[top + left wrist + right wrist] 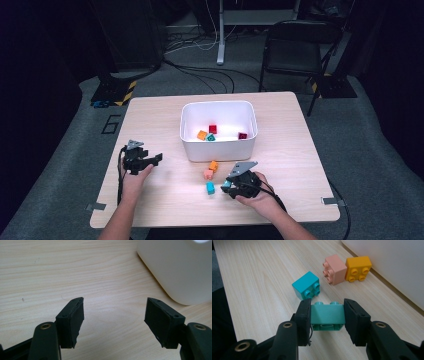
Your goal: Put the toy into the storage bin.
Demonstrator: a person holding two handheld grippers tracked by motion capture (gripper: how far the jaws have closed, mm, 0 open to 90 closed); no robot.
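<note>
My right gripper [326,317] is shut on a green brick [327,315], its two black pads pressing the brick's sides just above the table. In the high view this gripper [230,184] sits at the front right with the green brick [227,184] at its tip. Beyond it lie a teal brick [307,287], a pink brick [334,268] and an orange brick [358,268], the last two side by side near the white bin [392,262]. My left gripper [113,322] stands open over bare wood, at the table's left [150,161].
The white bin [218,147] stands mid-table and holds several bricks in red, orange and teal. Loose teal [210,187], pink [208,174] and orange [213,165] bricks lie in front of it. A folding chair [295,47] and cables are on the floor beyond the table.
</note>
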